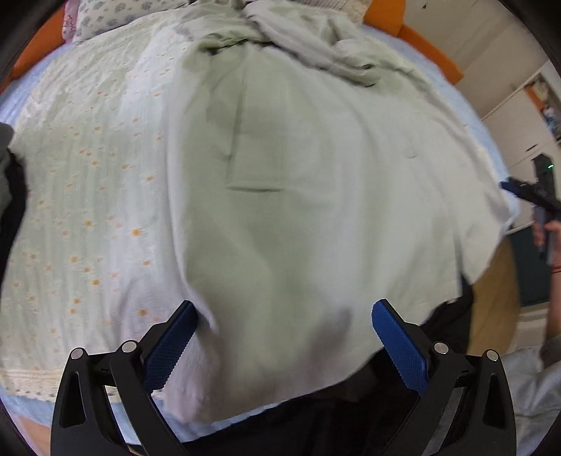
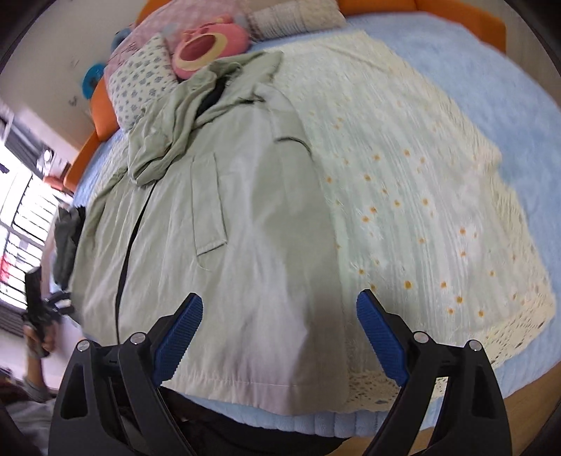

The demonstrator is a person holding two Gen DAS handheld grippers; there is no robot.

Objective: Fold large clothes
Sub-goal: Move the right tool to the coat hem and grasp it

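Left wrist: coat [image 1: 298, 210] blurred; hem cut off | jaws apart

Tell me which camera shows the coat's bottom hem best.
The right wrist view: the pale green coat's stitched hem runs sharp and unbroken between the open right claw's fingers, over the bed edge. The left wrist view shows the coat, but its lower edge is motion-blurred.

Bed [image 2: 455, 70] with orange frame [image 2: 455, 14] is wearing a light-blue sheet and a daisy-print blanket [image 2: 420, 196]. Pillows [image 2: 140, 84] and a pink plush cushion [image 2: 207, 45] are sitting at the head end. Daylight is coming through a window [image 2: 24, 224]; wood floor [image 1: 491, 298] and white cabinets [image 1: 519, 115] are showing.
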